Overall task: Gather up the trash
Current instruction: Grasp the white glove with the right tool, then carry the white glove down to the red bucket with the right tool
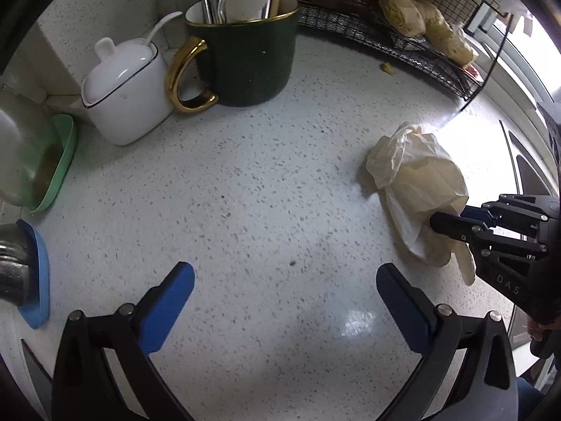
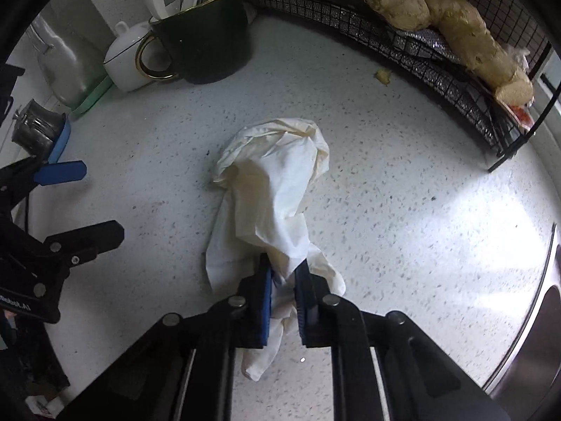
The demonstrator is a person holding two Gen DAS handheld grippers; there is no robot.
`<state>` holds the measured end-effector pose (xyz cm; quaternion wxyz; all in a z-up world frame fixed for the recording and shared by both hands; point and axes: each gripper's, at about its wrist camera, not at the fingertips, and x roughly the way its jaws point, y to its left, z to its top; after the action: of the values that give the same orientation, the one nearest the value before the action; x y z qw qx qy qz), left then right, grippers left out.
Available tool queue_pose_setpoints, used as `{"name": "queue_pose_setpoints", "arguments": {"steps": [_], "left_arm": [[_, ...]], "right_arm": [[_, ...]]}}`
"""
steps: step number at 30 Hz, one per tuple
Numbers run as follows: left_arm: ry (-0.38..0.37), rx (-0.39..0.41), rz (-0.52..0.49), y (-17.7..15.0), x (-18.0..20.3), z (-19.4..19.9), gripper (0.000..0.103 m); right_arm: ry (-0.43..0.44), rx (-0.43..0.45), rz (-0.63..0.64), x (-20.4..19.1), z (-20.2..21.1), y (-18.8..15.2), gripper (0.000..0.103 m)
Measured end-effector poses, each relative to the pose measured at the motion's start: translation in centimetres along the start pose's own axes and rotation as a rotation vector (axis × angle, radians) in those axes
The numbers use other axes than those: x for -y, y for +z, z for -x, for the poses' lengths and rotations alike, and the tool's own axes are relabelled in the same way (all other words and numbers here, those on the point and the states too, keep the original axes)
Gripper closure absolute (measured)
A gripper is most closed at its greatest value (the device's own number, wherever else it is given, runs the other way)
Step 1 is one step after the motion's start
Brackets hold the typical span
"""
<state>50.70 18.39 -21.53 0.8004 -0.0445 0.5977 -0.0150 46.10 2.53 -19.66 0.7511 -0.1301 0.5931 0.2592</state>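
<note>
A crumpled cream-white disposable glove (image 2: 277,189) lies on the speckled white counter (image 2: 403,210). My right gripper (image 2: 283,291) is shut on the glove's near end, its blue pads pinching the thin material. In the left wrist view the same glove (image 1: 417,182) lies at the right with the right gripper (image 1: 455,226) clamped on it. My left gripper (image 1: 284,298) is open and empty, low over bare counter to the left of the glove. It also shows at the left edge of the right wrist view (image 2: 84,200).
A dark green mug (image 1: 245,59) with a gold handle holds utensils at the back. A white lidded pot (image 1: 122,94) stands left of it. A black wire rack (image 1: 403,35) with ginger roots runs along the back right. A small yellow scrap (image 1: 386,67) lies near it. A sink rim (image 2: 540,301) is at right.
</note>
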Motion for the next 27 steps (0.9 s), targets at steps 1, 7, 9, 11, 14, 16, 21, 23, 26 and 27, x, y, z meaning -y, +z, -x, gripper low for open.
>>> {"name": "queue_pose_setpoints", "arguments": {"steps": [1, 7, 9, 11, 14, 16, 21, 23, 26, 27], "left_arm": [[0.000, 0.003, -0.004, -0.3, 0.3, 0.4, 0.000], [0.007, 0.042, -0.048, -2.8, 2.4, 3.8, 0.000], [0.007, 0.054, -0.056, -3.9, 3.1, 5.0, 0.000], [-0.008, 0.066, -0.065, -5.1, 4.0, 6.2, 0.000], [-0.013, 0.080, -0.087, -6.2, 6.1, 7.1, 0.000], [-0.013, 0.090, -0.102, -7.5, 7.1, 7.8, 0.000], [-0.027, 0.106, -0.150, -10.7, 10.3, 9.5, 0.000], [-0.009, 0.113, -0.168, -11.9, 11.9, 10.3, 0.000], [-0.015, 0.141, -0.180, -14.2, 13.9, 12.0, 0.000], [-0.011, 0.151, -0.183, -15.1, 14.4, 12.7, 0.000]], "right_arm": [[-0.004, 0.011, -0.001, -0.2, 0.5, -0.5, 0.094], [0.017, 0.079, -0.001, -0.9, 4.8, -3.7, 0.094], [0.046, 0.099, -0.019, -0.9, 6.6, -5.0, 0.094], [0.055, 0.117, -0.027, -1.0, 8.3, -6.4, 0.094], [0.042, 0.137, -0.023, -1.1, 9.9, -7.8, 0.094], [0.033, 0.150, -0.023, -1.5, 10.9, -9.5, 0.094], [0.054, 0.174, -0.071, -0.6, 12.1, -12.6, 0.094], [0.042, 0.191, -0.072, -0.8, 13.1, -14.6, 0.094], [0.038, 0.212, -0.078, -0.4, 13.8, -16.6, 0.094], [0.037, 0.216, -0.081, -0.5, 13.4, -16.8, 0.094]]}}
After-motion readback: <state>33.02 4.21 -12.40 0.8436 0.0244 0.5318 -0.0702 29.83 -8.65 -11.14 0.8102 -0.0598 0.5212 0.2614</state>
